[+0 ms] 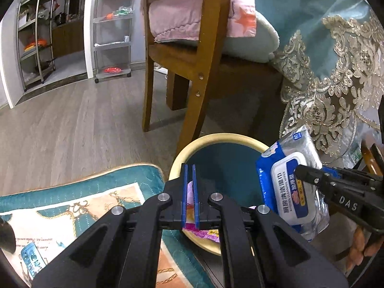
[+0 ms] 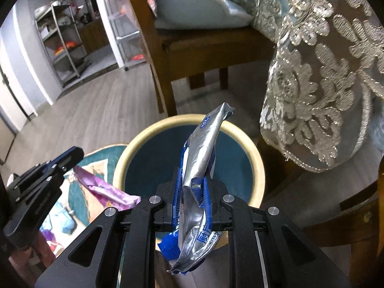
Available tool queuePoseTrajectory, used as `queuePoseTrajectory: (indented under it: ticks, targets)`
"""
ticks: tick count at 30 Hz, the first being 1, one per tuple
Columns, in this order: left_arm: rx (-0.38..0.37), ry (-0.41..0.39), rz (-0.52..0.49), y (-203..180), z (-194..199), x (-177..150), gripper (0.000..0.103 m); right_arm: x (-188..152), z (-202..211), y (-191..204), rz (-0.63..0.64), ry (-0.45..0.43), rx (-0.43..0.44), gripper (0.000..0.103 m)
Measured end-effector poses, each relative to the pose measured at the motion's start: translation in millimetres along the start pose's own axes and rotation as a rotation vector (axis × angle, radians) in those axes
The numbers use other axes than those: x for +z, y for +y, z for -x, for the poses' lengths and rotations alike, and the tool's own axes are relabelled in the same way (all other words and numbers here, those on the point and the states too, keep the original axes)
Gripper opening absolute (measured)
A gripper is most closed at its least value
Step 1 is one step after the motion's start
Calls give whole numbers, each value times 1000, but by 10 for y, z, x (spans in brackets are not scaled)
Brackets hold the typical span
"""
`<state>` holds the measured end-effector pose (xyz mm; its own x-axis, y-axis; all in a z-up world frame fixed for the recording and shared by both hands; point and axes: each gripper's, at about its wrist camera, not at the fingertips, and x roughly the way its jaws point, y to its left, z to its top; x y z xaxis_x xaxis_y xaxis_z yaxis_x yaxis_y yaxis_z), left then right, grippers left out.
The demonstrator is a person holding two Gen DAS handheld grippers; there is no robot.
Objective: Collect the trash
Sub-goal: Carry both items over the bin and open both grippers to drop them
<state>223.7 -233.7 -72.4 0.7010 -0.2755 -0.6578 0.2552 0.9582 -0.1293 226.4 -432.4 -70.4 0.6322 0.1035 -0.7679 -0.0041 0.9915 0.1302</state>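
Observation:
A round bin with a cream rim and teal inside stands on the floor below both grippers; it also shows in the right wrist view. My left gripper is shut on a purple wrapper, which hangs over the bin's left rim and shows in the right wrist view. My right gripper is shut on a blue and silver wet-wipes pack, held upright over the bin. The pack also shows in the left wrist view, gripped by the right gripper.
A wooden chair with pink and pale blue bedding stands behind the bin. A teal embroidered tablecloth hangs at the right. A teal patterned rug lies left of the bin. Metal shelves stand far left.

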Motion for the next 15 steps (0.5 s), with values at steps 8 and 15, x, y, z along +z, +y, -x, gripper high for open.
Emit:
queuePoseTrajectory:
  ticks: [8,15]
  targets:
    - [-58,-14,-58,-183,-16,-14,5,39,-75,-66,-15,11,-8,19]
    - [-75,-19,-100,-276,50,-37,27,32,-69,-87,-20,9,-10,23]
